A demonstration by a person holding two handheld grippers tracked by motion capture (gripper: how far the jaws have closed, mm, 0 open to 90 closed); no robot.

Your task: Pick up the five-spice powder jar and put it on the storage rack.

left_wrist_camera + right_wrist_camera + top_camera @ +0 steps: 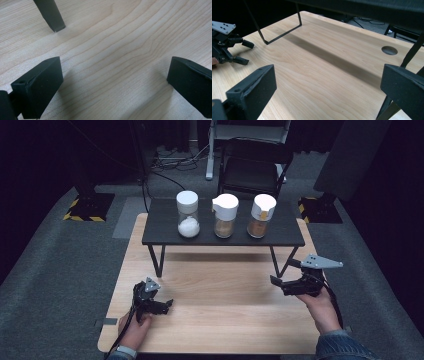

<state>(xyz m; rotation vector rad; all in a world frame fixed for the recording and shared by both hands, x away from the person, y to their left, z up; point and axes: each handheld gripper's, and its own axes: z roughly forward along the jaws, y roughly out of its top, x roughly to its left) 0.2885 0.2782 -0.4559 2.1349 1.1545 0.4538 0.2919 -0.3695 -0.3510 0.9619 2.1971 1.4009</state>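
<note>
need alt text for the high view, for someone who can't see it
A person holds an open hand-held gripper in each hand, left and right, low over a light wooden table. Behind them, a small black raised shelf carries three white-capped jars in a row.

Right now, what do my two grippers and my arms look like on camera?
Both are black two-jaw tools with blocky, flat-faced pads. The left gripper carries a small grey three-cornered plate and trails a black cable past a light wristband. The right gripper has a larger grey plate with small holes, a black cable, and a blue denim sleeve behind it.
</note>
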